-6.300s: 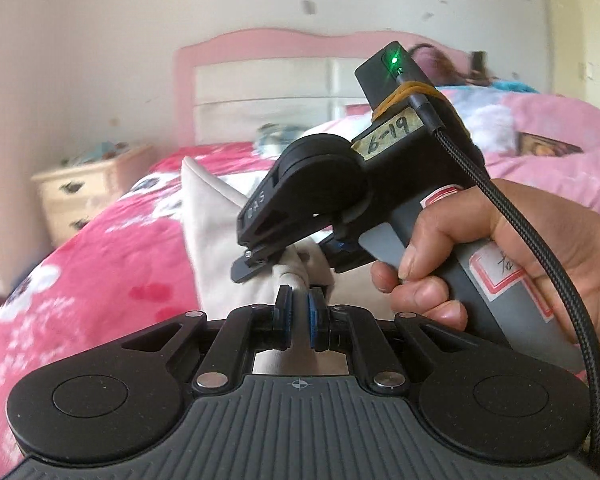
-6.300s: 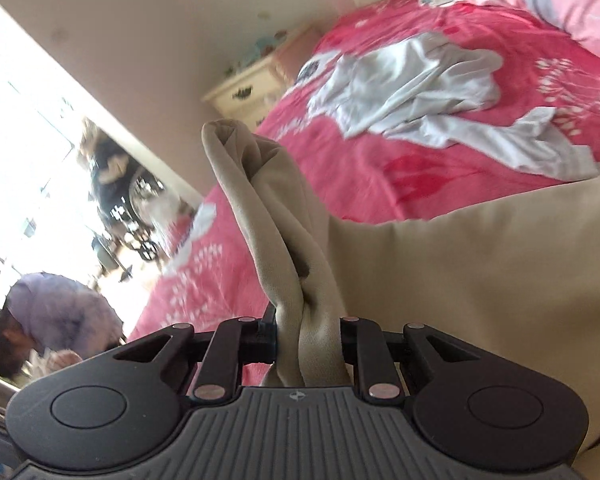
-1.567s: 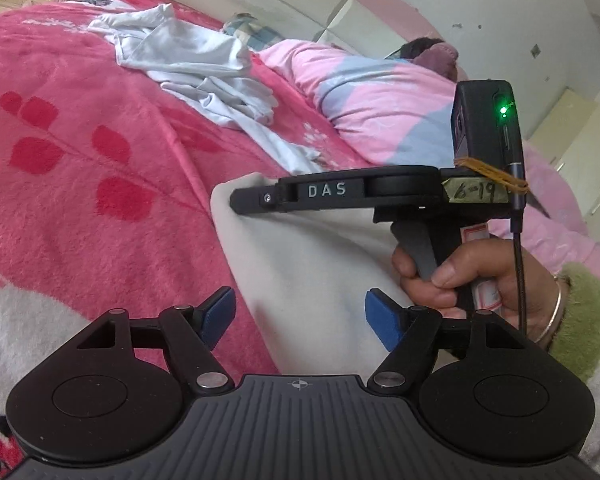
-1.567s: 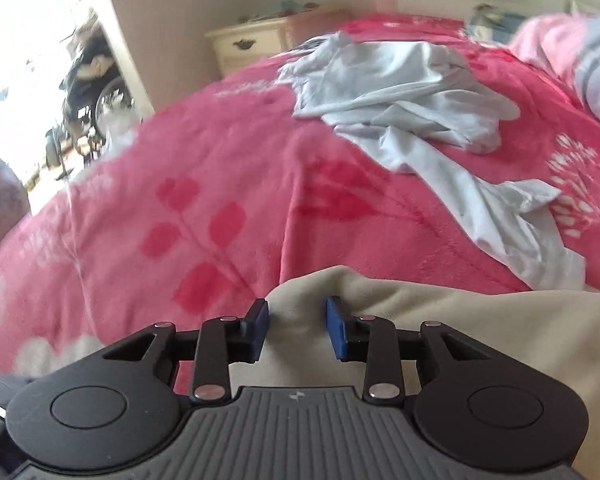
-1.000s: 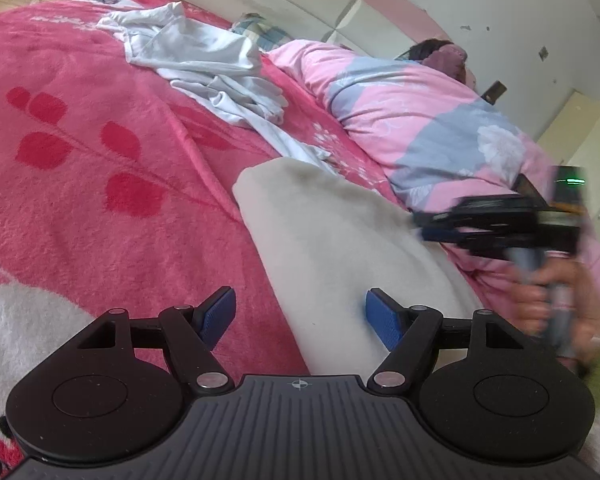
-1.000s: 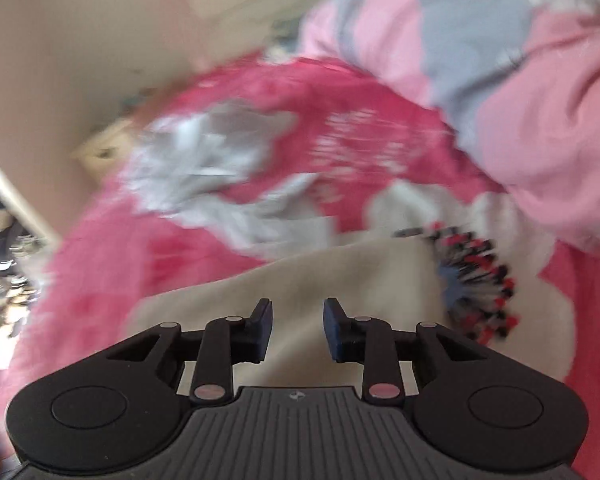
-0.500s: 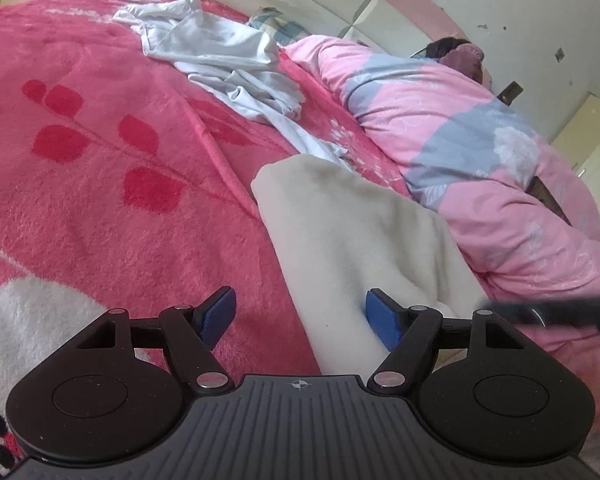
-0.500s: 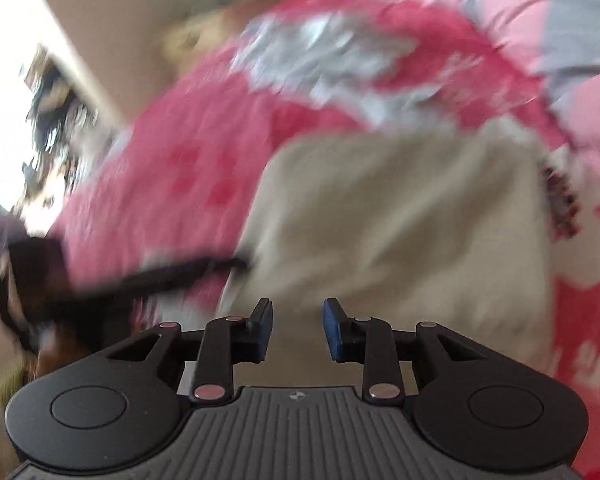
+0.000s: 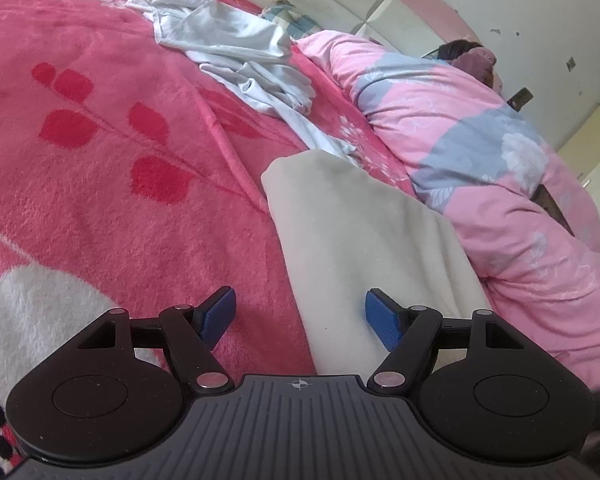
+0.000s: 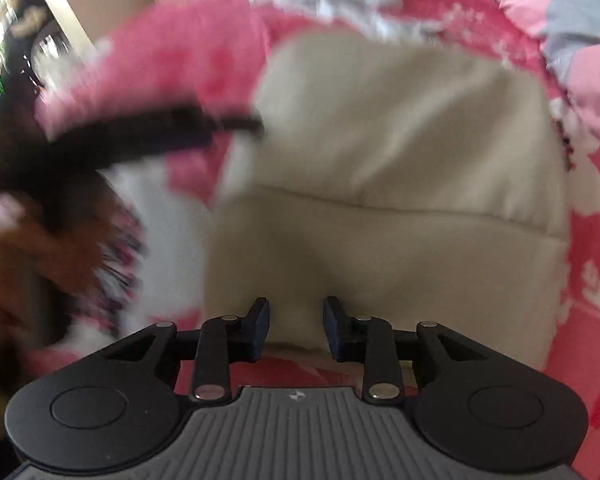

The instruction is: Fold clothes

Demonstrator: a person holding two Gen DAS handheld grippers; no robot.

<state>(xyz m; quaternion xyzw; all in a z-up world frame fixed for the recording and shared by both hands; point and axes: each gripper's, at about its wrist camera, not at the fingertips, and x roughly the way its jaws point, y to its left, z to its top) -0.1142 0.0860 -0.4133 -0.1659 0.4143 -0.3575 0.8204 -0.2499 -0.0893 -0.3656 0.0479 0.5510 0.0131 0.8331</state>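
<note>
Progress: the beige garment [image 9: 364,240] lies flat on the pink floral bed blanket [image 9: 100,160] as a compact rectangle, with one layer doubled over another; the right wrist view shows the fold line running straight across it [image 10: 380,204]. Its folding appears largely done; whether a further fold is intended cannot be settled from these views. The white garment [image 9: 240,52] lies crumpled further up the bed, touching or just beside the beige garment's far corner, and has not been folded. That item is judged to be the remaining work.

Jaws: the left gripper [image 9: 300,314] has its jaws standing wide apart over the near left edge of the beige garment, one blue pad above the blanket and one above the cloth, gripping nothing. The right gripper [image 10: 296,326] has its jaws partly open, with a clear gap, at the near edge of the beige garment; no cloth is pinched.

View differences: the left wrist view is sharp and shows the white garment in full, a pink and grey quilt [image 9: 480,140] to the right, and the headboard. The right wrist view is blurred, yet it alone shows the fold line, the garment's whole outline, and the left gripper as a dark streak [image 10: 152,132] at the garment's left edge.
</note>
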